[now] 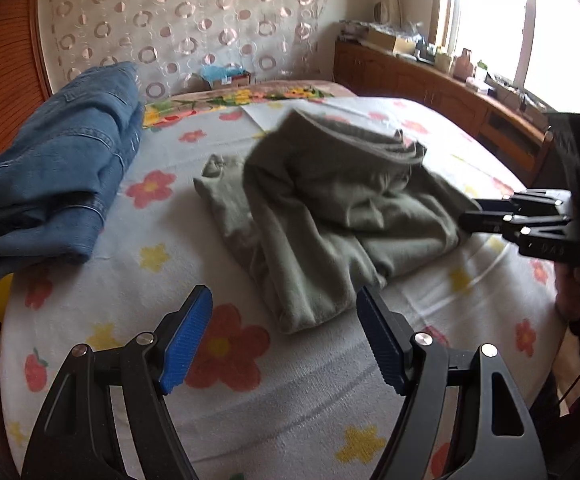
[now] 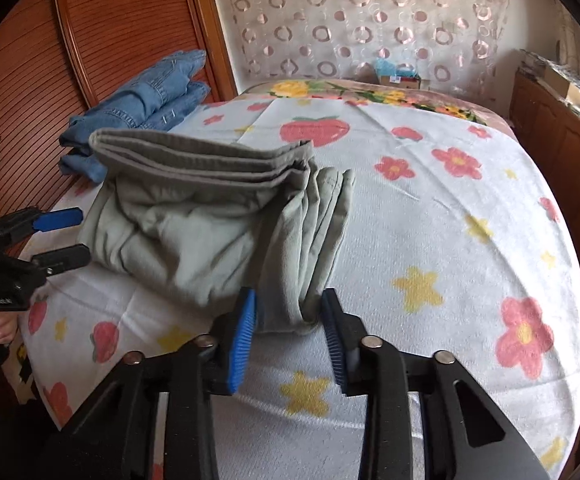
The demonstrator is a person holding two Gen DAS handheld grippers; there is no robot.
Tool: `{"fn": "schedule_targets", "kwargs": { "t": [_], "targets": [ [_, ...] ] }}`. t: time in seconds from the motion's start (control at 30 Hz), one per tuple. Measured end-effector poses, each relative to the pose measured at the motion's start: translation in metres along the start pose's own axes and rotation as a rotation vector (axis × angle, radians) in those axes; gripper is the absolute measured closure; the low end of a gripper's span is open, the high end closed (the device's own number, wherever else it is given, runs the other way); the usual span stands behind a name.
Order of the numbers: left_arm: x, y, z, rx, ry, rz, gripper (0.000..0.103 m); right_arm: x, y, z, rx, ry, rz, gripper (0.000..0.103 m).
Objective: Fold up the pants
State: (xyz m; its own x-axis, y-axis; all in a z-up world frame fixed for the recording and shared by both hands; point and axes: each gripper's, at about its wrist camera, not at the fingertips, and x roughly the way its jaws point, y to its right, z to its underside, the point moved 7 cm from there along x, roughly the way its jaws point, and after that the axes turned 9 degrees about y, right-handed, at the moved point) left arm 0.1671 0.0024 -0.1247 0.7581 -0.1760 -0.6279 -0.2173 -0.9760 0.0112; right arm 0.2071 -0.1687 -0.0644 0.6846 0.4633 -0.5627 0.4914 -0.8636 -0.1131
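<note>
Green pants [image 1: 330,208] bunched mid-bed [image 2: 430,220], partly folded, jeans [image 1: 57,172] beside. Left hand-held gripper [image 1: 285,340] released, jaws wide, just short of cloth. Right hand-held gripper [image 2: 290,332] straddling a fold edge; grip unclear.

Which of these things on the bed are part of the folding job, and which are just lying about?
Part of the job:
- green pants
- left claw, open
- right claw, around the pants' near edge

Lying about:
- blue jeans, folded aside
- small box by the curtain
- clutter on the cabinet
</note>
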Motion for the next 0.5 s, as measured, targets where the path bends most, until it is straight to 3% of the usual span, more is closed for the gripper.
{"fn": "schedule_targets", "kwargs": {
  "t": [0.13,0.23,0.4,0.5],
  "targets": [
    [0.003,-0.002,0.002,0.012,-0.007,-0.021,0.027,-0.007,0.004,-0.004,-0.013,0.020,-0.005,0.098],
    [0.005,-0.006,0.004,0.001,-0.014,-0.028,0.027,-0.018,0.017,-0.010,-0.002,0.069,0.066,0.098],
    [0.006,-0.008,0.007,-0.010,-0.014,-0.022,0.028,-0.011,0.019,0.000,-0.007,0.030,0.064,0.098],
    [0.004,-0.008,0.006,-0.022,-0.006,0.008,0.039,-0.011,0.021,0.000,0.008,0.029,0.056,0.098]
  ]
}}
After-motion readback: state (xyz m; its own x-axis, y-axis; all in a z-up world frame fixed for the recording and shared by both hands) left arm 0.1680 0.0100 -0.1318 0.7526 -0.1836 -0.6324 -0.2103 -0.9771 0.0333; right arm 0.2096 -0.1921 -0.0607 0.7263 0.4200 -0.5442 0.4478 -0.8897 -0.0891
